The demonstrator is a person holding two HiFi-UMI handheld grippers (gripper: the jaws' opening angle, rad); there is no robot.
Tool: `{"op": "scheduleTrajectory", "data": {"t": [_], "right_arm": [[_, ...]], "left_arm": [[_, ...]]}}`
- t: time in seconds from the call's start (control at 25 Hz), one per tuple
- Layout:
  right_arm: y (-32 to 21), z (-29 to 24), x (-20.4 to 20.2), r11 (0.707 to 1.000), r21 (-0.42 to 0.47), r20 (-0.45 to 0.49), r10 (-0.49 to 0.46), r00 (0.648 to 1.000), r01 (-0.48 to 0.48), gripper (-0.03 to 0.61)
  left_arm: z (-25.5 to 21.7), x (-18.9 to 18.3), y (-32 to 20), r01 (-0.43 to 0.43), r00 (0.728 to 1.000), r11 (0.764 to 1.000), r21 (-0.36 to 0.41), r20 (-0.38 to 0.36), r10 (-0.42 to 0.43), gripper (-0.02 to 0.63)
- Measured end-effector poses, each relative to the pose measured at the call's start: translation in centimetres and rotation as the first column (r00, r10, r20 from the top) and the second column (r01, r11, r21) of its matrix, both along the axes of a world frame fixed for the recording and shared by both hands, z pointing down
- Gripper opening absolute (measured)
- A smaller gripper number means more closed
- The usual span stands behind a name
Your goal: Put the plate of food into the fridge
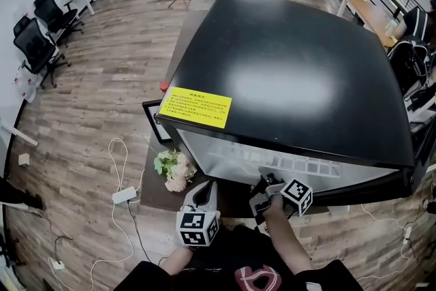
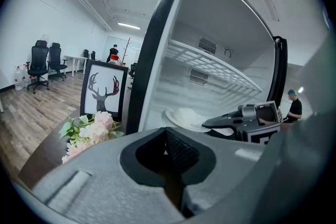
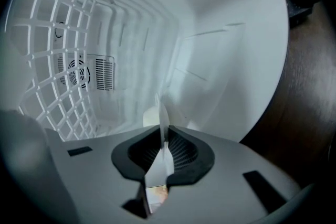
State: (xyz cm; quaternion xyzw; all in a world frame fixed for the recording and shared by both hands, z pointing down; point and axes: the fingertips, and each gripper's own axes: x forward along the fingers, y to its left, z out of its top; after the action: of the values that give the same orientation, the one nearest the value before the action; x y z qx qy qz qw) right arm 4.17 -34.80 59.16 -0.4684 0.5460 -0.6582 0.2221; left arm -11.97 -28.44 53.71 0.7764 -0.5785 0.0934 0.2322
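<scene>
Right claw (image 3: 163, 136): jaws narrow, clamped on the rim of the white plate (image 2: 173, 120), which shows edge-on between the pads in the right gripper view. Both claw and plate are inside the open fridge (image 1: 293, 71).

Plate position: low in the white compartment, beneath the wire shelf (image 2: 210, 63). A pale mound of food (image 2: 187, 113) sits on the plate. I cannot tell whether the plate rests on the compartment floor or is held just clear of it. A slotted vent (image 3: 86, 73) is visible on the fridge's back wall.

Left claw (image 2: 168, 144): jaws drawn together, nothing between the pads. It sits outside the fridge opening, to the left of the right claw, pointing toward the compartment.

Surroundings: a bunch of pink and white flowers (image 2: 86, 131) lies on the dark worktop (image 1: 160, 180) just left of the fridge front. A framed deer picture (image 2: 102, 89) stands upright behind the flowers, beside the fridge's left wall. The black top of the fridge carries a yellow label (image 1: 196, 108) near its front-left corner. A white power strip (image 1: 124, 195) and cables lie on the wood floor (image 1: 102, 92). Office chairs (image 1: 37, 37) stand well apart, along the far wall.
</scene>
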Motion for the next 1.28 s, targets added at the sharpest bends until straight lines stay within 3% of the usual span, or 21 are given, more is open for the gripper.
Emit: {"op": "scheduleTrajectory", "data": {"t": [1.12,1.28], "right_arm": [[-1.5,0.3,-0.7,1.0,-0.01,-0.04,-0.011,0.999,0.011,0.052],[-1.7,-0.2,-0.4,1.0,0.007,-0.078,-0.02,0.997,0.021,0.054]], "left_arm": [[1.0,-0.6,-0.6,0.008,1.0,1.0,-0.025,0.001,-0.008,0.008],[1.0,-0.6,-0.6,0.007,1.0,0.999,-0.031,0.002,-0.007,0.008]]}}
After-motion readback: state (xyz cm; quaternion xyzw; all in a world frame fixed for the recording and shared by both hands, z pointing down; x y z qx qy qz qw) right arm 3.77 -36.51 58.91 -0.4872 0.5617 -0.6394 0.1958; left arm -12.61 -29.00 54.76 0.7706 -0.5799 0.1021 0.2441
